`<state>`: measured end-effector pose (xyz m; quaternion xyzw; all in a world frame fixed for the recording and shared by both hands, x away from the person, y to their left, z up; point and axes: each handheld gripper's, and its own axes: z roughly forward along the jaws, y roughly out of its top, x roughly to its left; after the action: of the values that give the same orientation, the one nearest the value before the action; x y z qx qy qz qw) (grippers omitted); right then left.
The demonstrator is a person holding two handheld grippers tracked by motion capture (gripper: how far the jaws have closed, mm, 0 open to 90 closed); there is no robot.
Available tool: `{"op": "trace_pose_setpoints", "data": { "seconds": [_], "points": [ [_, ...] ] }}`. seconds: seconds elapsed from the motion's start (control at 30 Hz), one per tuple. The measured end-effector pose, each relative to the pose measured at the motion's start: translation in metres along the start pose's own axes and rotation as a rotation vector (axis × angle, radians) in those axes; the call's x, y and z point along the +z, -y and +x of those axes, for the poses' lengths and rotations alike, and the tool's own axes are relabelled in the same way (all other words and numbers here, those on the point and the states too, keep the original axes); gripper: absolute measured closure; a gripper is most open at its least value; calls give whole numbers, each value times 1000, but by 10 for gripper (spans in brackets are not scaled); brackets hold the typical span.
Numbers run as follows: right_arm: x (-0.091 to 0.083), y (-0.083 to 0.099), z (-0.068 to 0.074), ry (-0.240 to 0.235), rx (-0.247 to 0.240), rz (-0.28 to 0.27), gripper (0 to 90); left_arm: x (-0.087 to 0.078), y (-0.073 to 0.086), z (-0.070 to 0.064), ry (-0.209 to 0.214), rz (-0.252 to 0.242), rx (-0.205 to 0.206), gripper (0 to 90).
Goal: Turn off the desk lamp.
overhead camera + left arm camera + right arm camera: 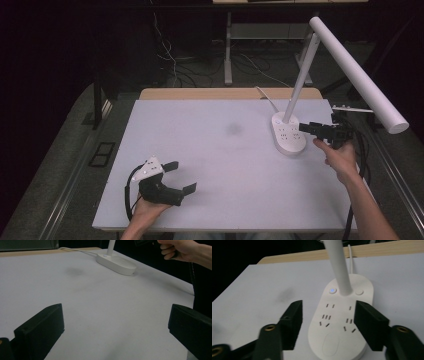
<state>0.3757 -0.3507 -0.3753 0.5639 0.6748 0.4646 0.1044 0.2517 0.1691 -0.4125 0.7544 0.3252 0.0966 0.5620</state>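
One white desk lamp [289, 134] on table [210, 150], two tongs, left tongs [180, 176] spread, right tongs [328, 323] spread above its base

High view: fixed above person's side, looks forward and down over whole white desk [220, 150].
Left gripper view: low over desk, faces across it, white oval lamp base with sockets [116, 263] far beyond its tongs.
Right gripper view: close, looks down on same base [342, 322] between its tongs.
All three share base.

One desk lamp [289, 136], two grippers, one white table [210, 165].
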Motion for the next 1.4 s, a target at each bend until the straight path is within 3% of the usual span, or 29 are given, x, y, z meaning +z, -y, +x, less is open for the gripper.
{"op": "trace_pose_setpoints", "data": {
  "seconds": [0.17,0.27,0.33,0.67,0.87,1.17,1.4],
  "points": [
    [-7,8,16,-55,-42,19,134,0,0,-1,1,-2,-2,0],
    [-12,12,26,-84,-75,22,105,0,0,-1,1,-5,-2,0],
    [-14,15,33,-106,-88,25,6,0,0,-1,0,-6,-4,0],
    [-22,36,62,-178,-151,38,6,-1,0,-1,-2,-8,-2,0],
    [-25,47,70,-205,-175,39,6,-1,0,-1,0,-7,-1,0],
    [-29,80,81,-200,-214,17,6,-2,0,-1,-1,-8,0,0],
    [-28,104,86,-179,-231,44,7,-2,-1,-2,-1,-6,2,0]
  ]
}}
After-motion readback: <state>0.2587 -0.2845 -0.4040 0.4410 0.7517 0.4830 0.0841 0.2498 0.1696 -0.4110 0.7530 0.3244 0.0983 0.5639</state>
